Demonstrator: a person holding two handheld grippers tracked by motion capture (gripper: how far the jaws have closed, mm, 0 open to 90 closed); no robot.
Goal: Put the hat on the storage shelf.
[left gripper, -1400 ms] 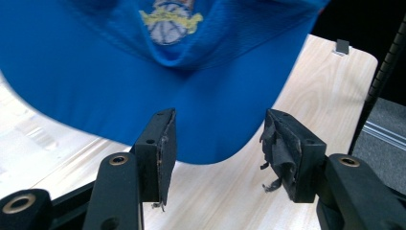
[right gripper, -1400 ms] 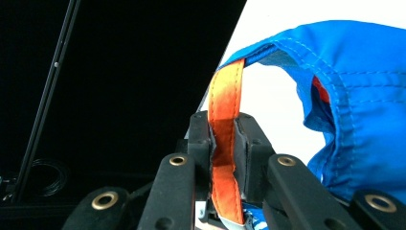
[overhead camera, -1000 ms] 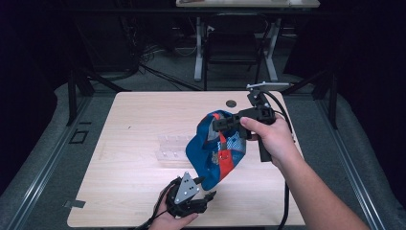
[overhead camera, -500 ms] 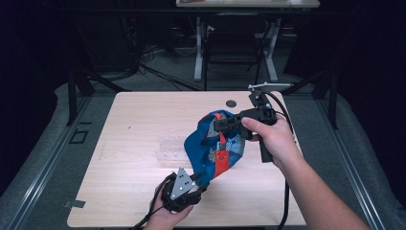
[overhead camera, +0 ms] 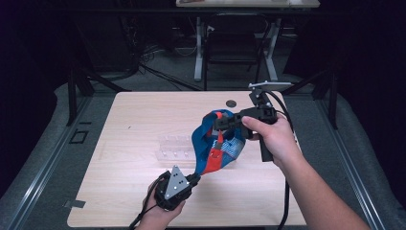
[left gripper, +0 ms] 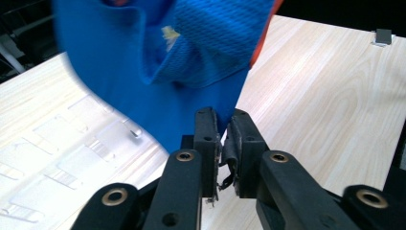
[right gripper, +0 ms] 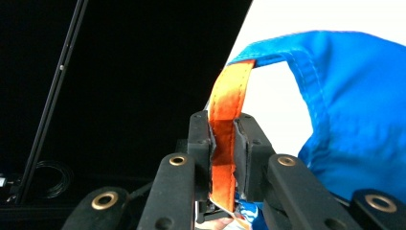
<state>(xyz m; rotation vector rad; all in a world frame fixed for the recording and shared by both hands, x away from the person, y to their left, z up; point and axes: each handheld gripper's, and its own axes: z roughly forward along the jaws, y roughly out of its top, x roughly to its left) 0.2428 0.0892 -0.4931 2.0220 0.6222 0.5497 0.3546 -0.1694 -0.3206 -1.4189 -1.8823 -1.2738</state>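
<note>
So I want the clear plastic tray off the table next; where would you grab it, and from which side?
Probably the clear plastic tray by its left edge, coming in from the left: it lies flat on the table, and the blue and orange garment hangs over its right end, held by the left gripper and right gripper.

Nothing readable here, no words, brands or numbers that I can make out on anything, and the prints are too blurry.

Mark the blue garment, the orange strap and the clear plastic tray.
blue garment (overhead camera: 203, 139), high view, left hanging fold.
orange strap (right gripper: 229, 98), right gripper view, stretch above the jaws.
clear plastic tray (overhead camera: 173, 146), high view, its middle.
</note>
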